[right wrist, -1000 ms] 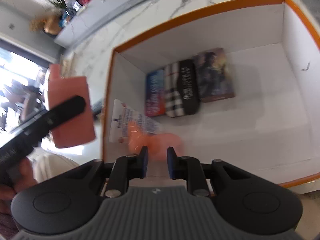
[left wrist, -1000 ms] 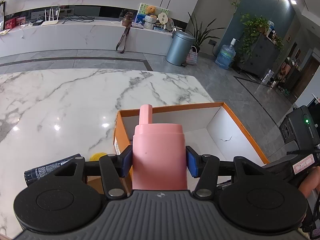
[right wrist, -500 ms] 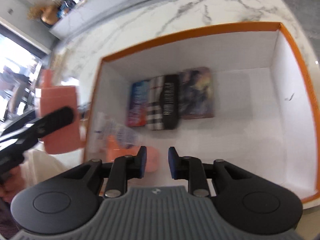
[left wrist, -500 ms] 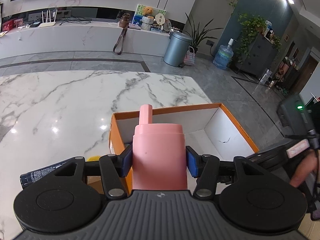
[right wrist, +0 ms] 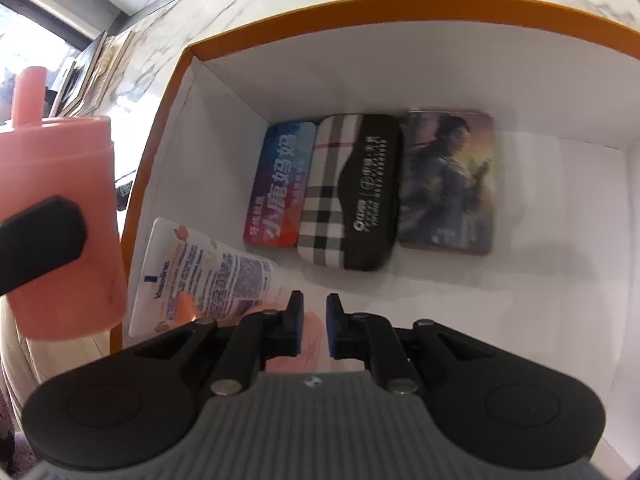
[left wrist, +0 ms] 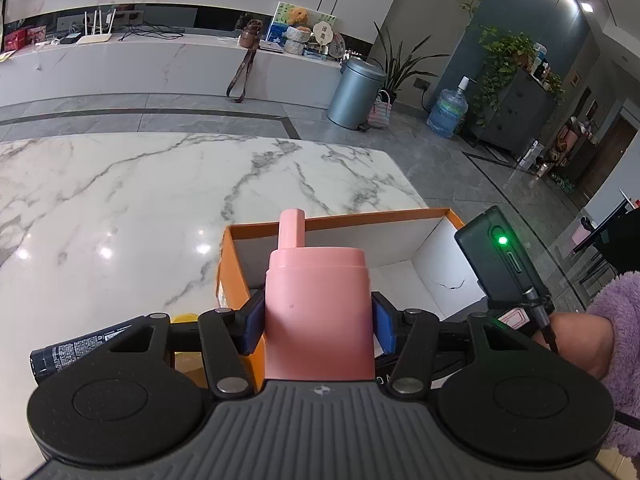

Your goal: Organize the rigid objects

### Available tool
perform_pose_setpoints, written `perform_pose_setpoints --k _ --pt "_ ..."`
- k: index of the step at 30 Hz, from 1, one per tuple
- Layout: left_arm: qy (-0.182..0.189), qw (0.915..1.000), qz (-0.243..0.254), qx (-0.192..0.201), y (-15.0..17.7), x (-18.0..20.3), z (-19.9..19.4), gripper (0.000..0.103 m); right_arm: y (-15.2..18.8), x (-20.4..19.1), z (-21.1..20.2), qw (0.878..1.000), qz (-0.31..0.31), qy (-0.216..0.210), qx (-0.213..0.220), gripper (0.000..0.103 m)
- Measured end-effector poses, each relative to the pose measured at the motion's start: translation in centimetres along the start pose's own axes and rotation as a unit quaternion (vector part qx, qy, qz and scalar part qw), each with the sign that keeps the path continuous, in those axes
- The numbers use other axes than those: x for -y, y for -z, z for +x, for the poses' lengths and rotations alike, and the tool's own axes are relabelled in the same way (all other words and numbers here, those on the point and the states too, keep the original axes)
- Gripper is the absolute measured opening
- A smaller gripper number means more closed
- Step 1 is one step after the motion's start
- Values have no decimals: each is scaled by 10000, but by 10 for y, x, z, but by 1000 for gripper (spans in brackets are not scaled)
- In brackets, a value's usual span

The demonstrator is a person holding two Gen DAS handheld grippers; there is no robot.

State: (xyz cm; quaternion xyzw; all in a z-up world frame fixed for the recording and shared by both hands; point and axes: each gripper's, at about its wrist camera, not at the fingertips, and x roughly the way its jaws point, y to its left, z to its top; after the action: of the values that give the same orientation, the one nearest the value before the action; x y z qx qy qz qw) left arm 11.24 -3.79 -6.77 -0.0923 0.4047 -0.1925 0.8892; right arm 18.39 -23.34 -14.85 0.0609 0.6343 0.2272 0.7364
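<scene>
Your left claw (left wrist: 318, 322) is clamped on a pink bottle (left wrist: 318, 312), one blue pad on each side of its body, with the narrow cap pointing away from you. Just beyond that claw sits the orange-rimmed box (left wrist: 234, 264) on the marble worktop (left wrist: 120, 200). A dark tube (left wrist: 86, 346) lies on the worktop to the claw's left, partly hidden behind it, beside something yellow that you can barely make out.

Your right claw (right wrist: 314, 330) hangs over the inside of the box, pointing steeply down. Its jaws have just been closing and now stand only a narrow gap apart. Nothing is gripped; a blurred pinkish shape shows under the gap, too unclear to name. Just ahead and left of this claw lies a white lotion tube (right wrist: 200, 276) on the box floor. Further ahead, side by side and touching, lie a blue card pack (right wrist: 280, 188), a plaid case (right wrist: 348, 196) and a picture card box (right wrist: 448, 184). The pink bottle appears far left, outside the box wall.
</scene>
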Motion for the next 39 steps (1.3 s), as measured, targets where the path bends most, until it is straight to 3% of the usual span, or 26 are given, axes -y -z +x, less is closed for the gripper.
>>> perform_pose_setpoints --k 4,10,17,28,34,39 --pt "35 10000 -64 -8 0 -4 2 62 1 1 6 9995 26 -79 -304 11" --pt "95 9999 -42 -20 -2 -5 4 62 15 -2 11 9987 128 -321 -368 11" --pt "99 9999 -67 10 -1 -5 1 62 17 5 3 9987 336 235 -316 11" --pt "197 9998 -19 -12 0 0 3 62 30 -9 10 9974 436 -40 -575 2" --pt "242 9996 106 -110 2 6 5 62 36 -11 6 9978 453 -27 -477 3" --pt "349 9973 555 -321 2 23 17 62 42 -2 -39 9985 497 166 148 8"
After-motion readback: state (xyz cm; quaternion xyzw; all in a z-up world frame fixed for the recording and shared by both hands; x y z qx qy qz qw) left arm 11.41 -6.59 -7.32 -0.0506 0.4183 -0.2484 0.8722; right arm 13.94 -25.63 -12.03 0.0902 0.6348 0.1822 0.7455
